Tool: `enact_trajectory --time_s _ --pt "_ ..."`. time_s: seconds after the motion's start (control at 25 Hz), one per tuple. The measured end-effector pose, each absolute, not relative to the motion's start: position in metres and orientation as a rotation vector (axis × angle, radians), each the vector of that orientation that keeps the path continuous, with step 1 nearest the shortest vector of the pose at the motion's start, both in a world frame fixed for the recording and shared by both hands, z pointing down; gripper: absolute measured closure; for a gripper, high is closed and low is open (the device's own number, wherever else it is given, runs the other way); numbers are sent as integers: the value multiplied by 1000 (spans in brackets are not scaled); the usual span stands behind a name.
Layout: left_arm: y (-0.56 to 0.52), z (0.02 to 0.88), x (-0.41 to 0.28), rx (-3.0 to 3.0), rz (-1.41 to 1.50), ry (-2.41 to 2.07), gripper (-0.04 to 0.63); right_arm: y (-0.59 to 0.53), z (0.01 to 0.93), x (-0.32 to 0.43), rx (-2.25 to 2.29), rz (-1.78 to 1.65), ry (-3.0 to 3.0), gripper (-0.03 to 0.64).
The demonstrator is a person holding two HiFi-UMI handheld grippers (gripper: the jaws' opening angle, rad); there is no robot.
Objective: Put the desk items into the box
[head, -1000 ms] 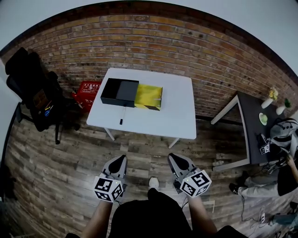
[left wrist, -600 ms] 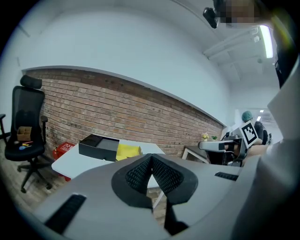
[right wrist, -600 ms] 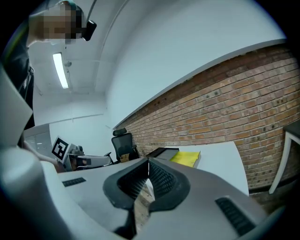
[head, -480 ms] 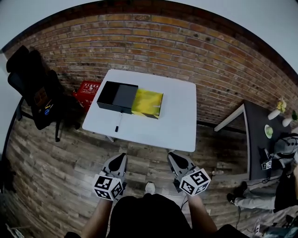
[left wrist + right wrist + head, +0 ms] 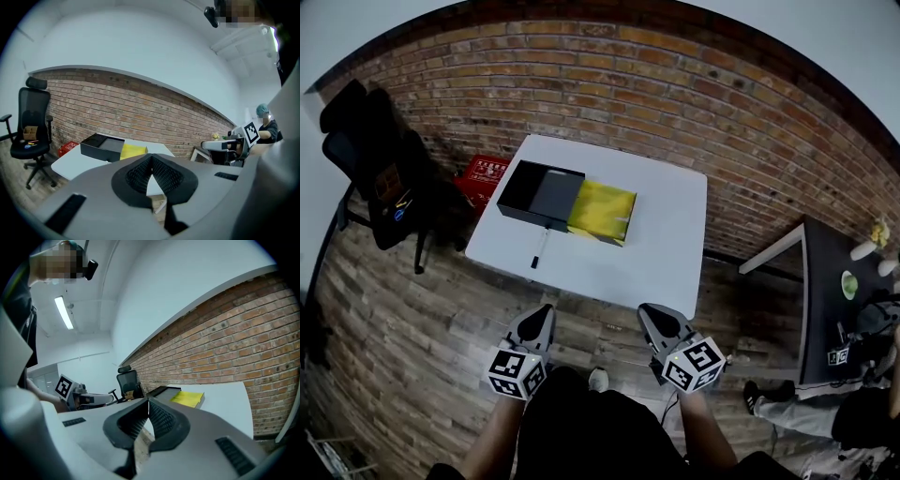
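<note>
The black box [image 5: 546, 195] is seen open and empty at about 11 o'clock on the white table [image 5: 666, 246], its mouth turned upward so that things can be dropped in from above; the yellow pad [image 5: 602, 209] lies flat at the box's 3 o'clock, touching or just beside its wall, and the pen [image 5: 538, 255] lies at the box's 6 o'clock near the table's front edge, apart from both; neither item is inside, so the task is judged as not yet begun. The left gripper [image 5: 544, 315] and the right gripper [image 5: 650, 315] are held low at the table's 6 o'clock, over the wooden floor [image 5: 441, 319] and well short of the table edge; both are clenched on nothing, the jaws meeting at their tips in each gripper view with only the table and brick wall [image 5: 675, 103] showing beyond, probably because nothing is within reach to be grasped. The pen, being nearest the front edge, is judged the easier first pick; the jaws would have to be parted before any approach. A red crate [image 5: 487, 174] and a black chair [image 5: 370, 155] stand at the table's 9 o'clock and play no part.
</note>
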State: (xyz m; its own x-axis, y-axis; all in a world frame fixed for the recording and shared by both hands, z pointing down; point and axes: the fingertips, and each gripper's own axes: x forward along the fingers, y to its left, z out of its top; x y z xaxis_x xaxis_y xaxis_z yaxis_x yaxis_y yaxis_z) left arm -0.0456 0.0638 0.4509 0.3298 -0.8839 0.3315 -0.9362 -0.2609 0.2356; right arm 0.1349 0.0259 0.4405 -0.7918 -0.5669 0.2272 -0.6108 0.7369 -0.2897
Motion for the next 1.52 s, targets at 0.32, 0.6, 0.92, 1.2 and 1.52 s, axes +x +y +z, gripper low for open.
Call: enact_trajectory --time_s 0.32,0.6,0.92,1.2,1.52 --pt "39 455 -60 2199 179 -1606 581 8 445 123 939 522 -2793 595" --pt "-5 467 -75 2267 252 -1535 581 -25 446 113 1029 564 -2784 595" --pt "-60 482 -97 2302 329 -1445 582 -77 453 89 1102 534 -2729 595" --pt "-108 498 -115 2358 390 -1355 581 -115 456 68 1175 554 -2688 595" --pt "-124 562 -150 2299 545 -1255 581 -145 468 46 1253 591 -2631 595"
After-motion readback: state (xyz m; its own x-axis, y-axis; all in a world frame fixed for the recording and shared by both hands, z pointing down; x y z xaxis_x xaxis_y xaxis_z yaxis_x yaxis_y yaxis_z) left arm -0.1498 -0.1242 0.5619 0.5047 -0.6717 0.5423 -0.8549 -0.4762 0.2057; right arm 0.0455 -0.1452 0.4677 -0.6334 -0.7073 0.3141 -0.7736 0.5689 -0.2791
